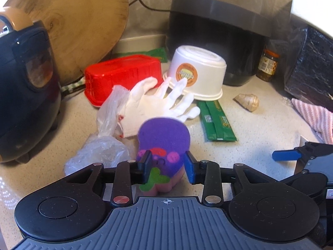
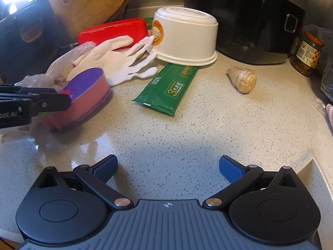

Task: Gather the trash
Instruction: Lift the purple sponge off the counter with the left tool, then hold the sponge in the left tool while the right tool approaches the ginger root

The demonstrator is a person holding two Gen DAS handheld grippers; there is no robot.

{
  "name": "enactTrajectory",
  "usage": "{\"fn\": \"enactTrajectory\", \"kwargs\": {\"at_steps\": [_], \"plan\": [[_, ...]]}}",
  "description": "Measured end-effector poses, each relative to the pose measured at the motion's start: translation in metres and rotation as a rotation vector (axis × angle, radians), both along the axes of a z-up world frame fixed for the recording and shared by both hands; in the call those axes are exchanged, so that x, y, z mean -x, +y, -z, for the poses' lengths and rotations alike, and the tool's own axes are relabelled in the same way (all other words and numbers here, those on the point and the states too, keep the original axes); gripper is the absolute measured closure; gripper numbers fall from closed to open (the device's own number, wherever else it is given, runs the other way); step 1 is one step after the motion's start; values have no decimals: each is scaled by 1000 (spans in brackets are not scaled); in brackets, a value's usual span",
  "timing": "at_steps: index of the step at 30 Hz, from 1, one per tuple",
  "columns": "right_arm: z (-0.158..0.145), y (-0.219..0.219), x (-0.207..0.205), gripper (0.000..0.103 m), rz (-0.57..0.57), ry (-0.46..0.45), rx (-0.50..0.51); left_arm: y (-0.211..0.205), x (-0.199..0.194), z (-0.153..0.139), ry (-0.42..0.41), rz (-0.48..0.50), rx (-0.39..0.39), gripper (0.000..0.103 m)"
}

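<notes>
The left gripper (image 1: pixel 168 163) has its fingers closed on a purple-topped sponge (image 1: pixel 164 137), gripping it across its narrow waist low in the centre of the left wrist view; the sponge's long axis runs away from the camera, up the frame, toward the clutter. In the right wrist view the same sponge (image 2: pixel 87 95) sits at the left edge, seemingly lifted clear of the speckled table (image 2: pixel 187 129). The right gripper (image 2: pixel 168 169) has its fingers spread wide apart with nothing between them, bare table beneath. Ahead of it, up and slightly left of frame centre, lies a green packet (image 2: pixel 166 87), its long axis slanting from lower left to upper right, its far end tucked under the rim of an upturned white tub (image 2: pixel 185 37). A white glove (image 2: pixel 116 62) and a crumpled clear bag (image 1: pixel 97 152) lie further left, beside the sponge. The empty right gripper looks the nearer, freer one for the packet; its fingers would best close across the packet's short width.
</notes>
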State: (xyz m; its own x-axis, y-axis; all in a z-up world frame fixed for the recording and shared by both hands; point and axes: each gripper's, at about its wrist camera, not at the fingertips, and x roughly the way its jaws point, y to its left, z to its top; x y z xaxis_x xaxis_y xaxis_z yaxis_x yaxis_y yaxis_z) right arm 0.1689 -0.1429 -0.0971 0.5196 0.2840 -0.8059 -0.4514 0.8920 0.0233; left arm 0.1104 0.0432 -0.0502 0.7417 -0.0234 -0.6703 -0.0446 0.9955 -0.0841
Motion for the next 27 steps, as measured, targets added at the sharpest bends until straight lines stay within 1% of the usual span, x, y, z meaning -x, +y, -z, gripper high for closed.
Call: {"fn": "enactTrajectory", "kwargs": {"at_steps": [4,6,7,8,10,14,17,18,19,24,25,27], "plan": [[1,-1,2,0,-2,-5,1,-4,2,-5,-24,27,-6,66],[-1,1,-1,0,-42,20,6,-9,3,-7,-31,53,-18,66],[-2,-1,-2,1,-38,32,-1,-13,3,-8,-35,67,-25,66],[-5,-4,-3,2,-21,36,-21,-16,4,-9,-38,82,-36,66],[-13,-14,-3,2,26,-6,-51,-24,3,-9,-37,103,-69,66],[-23,-25,-4,2,114,-103,18,-35,-2,-2,-3,112,-140,66],[-23,-36,-5,2,158,-106,35,-42,-6,6,44,130,-159,65],[-22,-39,-4,2,170,-99,36,-46,-6,8,38,137,-180,63],[-21,-42,-3,2,176,-97,31,-50,-5,9,40,151,-193,63],[-18,-50,8,2,195,-104,13,-67,-7,13,51,210,-199,63],[-18,-53,9,2,205,-109,7,-70,-7,14,61,228,-190,63],[-20,-57,9,2,247,-123,5,-72,-11,22,137,250,-124,64]]}}
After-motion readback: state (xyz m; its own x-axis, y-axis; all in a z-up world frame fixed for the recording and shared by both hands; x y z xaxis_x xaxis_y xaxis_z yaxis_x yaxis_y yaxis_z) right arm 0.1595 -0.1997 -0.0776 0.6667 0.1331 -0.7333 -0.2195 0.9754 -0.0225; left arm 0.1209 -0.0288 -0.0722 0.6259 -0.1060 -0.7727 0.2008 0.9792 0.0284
